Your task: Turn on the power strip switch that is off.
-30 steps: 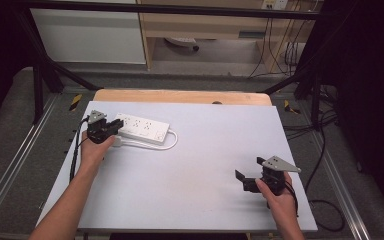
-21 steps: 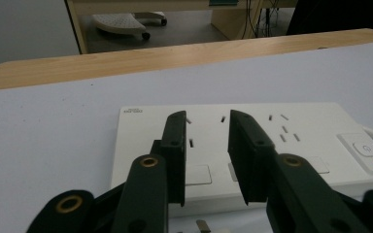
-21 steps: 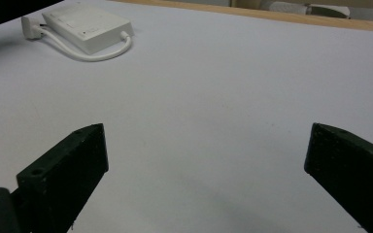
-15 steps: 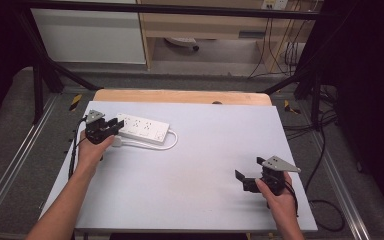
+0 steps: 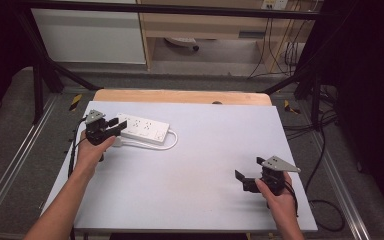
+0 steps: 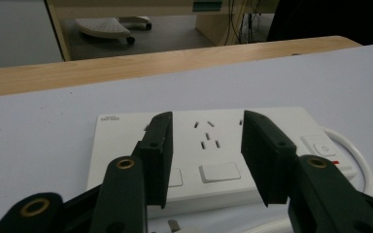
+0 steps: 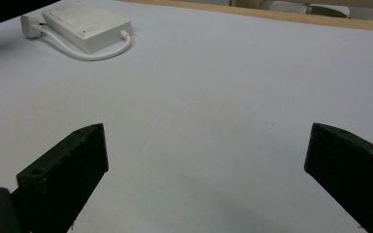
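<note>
At the counter's (image 5: pixel 195 200) far left, the left gripper (image 5: pixel 111 129) has drawn back slightly from the white power strip (image 5: pixel 144 128), fingers half spread and pinching nothing, while the right gripper (image 5: pixel 246 181) waits, fingers wide apart.

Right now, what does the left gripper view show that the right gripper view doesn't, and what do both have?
Left gripper view alone: the socket slots and rocker switches on the face of the white rectangular power strip, seen close between that gripper's open black jaws, and a caster base on the floor. Right gripper view alone: the strip's white plug at the end of its looped white cable, far off. Both share: the strip, the pale grey tabletop, the wooden back edge.
</note>
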Action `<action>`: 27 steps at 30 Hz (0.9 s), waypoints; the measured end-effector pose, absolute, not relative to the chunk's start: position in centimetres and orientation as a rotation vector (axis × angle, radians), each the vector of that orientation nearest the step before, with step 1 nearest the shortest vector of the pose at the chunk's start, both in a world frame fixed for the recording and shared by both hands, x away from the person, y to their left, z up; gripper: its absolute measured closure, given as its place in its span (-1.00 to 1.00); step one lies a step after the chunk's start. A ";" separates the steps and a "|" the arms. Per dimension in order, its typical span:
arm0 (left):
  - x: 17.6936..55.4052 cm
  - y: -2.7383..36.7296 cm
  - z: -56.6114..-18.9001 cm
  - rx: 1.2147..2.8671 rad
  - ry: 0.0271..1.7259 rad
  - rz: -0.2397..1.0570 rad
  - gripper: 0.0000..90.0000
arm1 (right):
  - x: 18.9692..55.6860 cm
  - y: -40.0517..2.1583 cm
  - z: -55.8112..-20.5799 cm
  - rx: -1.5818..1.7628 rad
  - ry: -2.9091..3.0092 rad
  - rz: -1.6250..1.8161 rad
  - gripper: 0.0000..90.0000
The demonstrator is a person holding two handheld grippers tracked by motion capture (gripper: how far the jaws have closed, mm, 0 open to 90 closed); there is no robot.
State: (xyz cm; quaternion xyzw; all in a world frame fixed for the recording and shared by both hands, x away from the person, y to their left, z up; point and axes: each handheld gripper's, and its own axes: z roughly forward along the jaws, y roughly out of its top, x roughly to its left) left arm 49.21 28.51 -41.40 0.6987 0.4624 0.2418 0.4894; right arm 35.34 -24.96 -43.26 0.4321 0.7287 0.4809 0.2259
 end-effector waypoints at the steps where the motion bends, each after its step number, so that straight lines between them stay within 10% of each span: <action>1: 49.1 28.5 -41.3 1.695 1.120 0.586 0.23 | 35.3 -25.0 -43.3 1.192 2.009 1.326 -0.94; 27: 46.0 27.0 -39.2 1.683 1.043 0.522 0.00 | 35.3 -24.9 -43.2 1.193 2.005 1.329 -0.94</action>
